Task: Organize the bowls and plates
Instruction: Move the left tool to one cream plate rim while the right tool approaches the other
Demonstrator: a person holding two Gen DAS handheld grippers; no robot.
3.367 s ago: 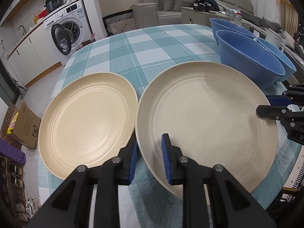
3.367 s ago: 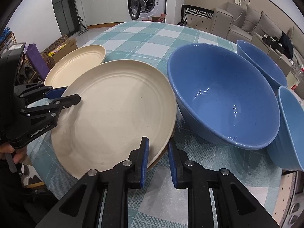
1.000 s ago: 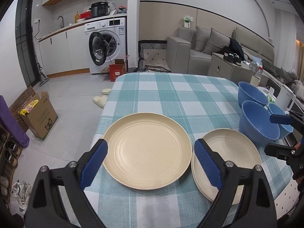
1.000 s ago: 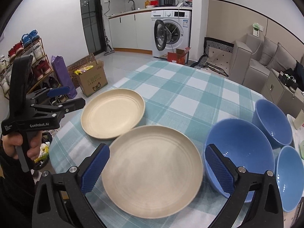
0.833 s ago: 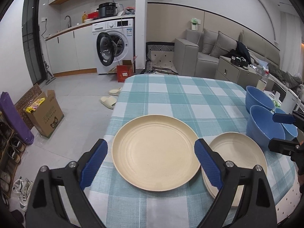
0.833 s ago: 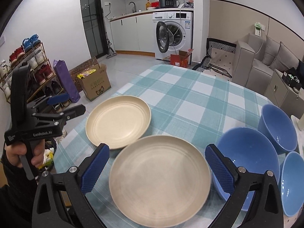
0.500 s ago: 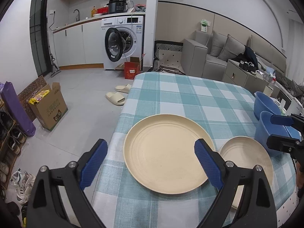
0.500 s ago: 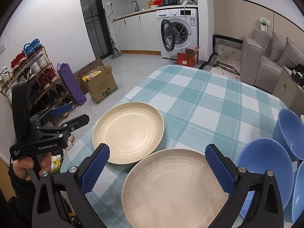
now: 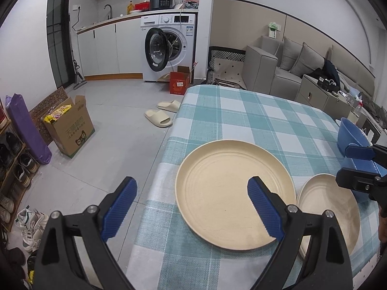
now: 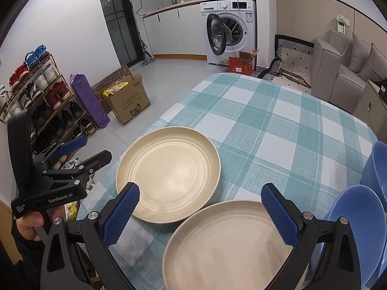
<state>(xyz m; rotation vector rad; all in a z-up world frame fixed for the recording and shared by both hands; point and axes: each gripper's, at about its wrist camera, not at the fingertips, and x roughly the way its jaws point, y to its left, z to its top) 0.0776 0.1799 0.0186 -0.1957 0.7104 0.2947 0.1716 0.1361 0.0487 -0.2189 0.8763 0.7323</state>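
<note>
Two cream plates lie side by side on the checked tablecloth: the left plate (image 9: 232, 191) (image 10: 169, 171) and the right plate (image 9: 326, 207) (image 10: 229, 244). Blue bowls (image 9: 350, 135) (image 10: 355, 212) stand to the right of them. My left gripper (image 9: 192, 183) hovers open above the table's front left corner, holding nothing. My right gripper (image 10: 200, 189) is open and held high over the near edge of both plates. Each gripper shows in the other's view, the right gripper (image 9: 346, 165) at the right edge, the left gripper (image 10: 95, 148) at the left in a hand (image 10: 31, 222).
The table (image 9: 254, 120) ends at its left edge close to the left plate. On the floor beyond are a cardboard box (image 9: 70, 128), slippers (image 9: 159, 118) and a shoe rack (image 10: 36, 91). A washing machine (image 9: 169, 46) and a sofa (image 9: 290, 67) stand behind.
Both grippers, earlier nearly shut around the right plate's rim, have opened wide and pulled back and up. Both views have swung left; the bowls now sit at the right edge.
</note>
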